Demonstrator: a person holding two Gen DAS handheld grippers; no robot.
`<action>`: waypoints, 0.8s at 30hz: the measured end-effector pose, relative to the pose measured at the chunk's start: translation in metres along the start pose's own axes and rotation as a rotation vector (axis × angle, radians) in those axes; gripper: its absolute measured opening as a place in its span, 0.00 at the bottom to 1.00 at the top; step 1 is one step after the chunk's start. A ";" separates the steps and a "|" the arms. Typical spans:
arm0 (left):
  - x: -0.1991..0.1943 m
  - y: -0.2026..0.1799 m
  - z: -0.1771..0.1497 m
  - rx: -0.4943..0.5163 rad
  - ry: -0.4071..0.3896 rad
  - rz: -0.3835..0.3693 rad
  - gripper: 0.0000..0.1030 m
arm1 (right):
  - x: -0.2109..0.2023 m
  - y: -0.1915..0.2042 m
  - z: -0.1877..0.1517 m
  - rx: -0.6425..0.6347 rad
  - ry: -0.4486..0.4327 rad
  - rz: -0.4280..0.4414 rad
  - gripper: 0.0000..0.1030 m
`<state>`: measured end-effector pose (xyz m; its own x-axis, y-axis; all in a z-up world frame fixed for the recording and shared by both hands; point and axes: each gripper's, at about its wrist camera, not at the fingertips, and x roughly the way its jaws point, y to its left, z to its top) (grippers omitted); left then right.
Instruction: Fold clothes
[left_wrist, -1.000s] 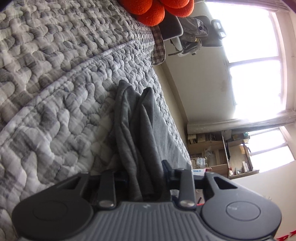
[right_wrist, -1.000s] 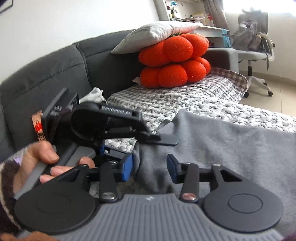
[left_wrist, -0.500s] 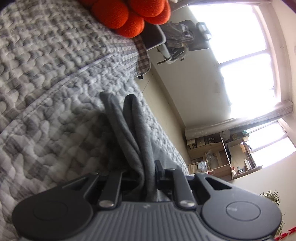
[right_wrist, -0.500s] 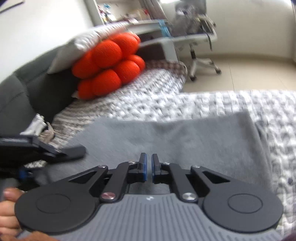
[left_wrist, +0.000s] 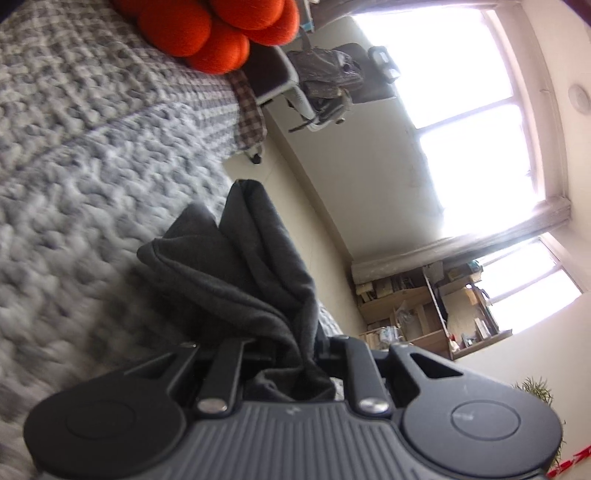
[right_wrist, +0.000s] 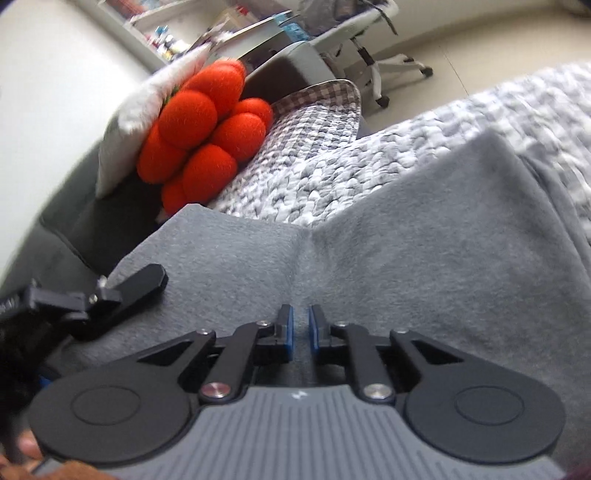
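Jaws of the left gripper pinch a bunched dark grey fleece garment; the right gripper nips a ridge of it above the grey quilted bedspread.

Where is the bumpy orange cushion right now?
In the right wrist view the orange cushion sits upper left, under a white pillow, at the far end of the grey quilt.

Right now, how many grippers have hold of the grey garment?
2. Left gripper pinches a bunched edge of the grey garment; right gripper is closed on its near edge.
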<state>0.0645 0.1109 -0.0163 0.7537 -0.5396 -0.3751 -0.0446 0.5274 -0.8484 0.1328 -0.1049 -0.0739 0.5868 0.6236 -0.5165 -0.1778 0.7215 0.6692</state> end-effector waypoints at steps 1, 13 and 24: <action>0.004 -0.004 -0.003 0.011 0.006 -0.006 0.15 | -0.003 -0.003 0.003 0.027 0.000 0.014 0.20; 0.047 -0.026 -0.032 0.105 0.114 0.001 0.16 | -0.054 -0.066 0.020 0.375 -0.077 0.148 0.43; 0.075 -0.027 -0.046 0.194 0.267 0.010 0.37 | -0.082 -0.104 0.023 0.582 -0.113 0.199 0.55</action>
<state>0.0922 0.0259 -0.0384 0.5540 -0.6730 -0.4901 0.0940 0.6354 -0.7664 0.1215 -0.2379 -0.0890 0.6721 0.6709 -0.3134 0.1484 0.2926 0.9446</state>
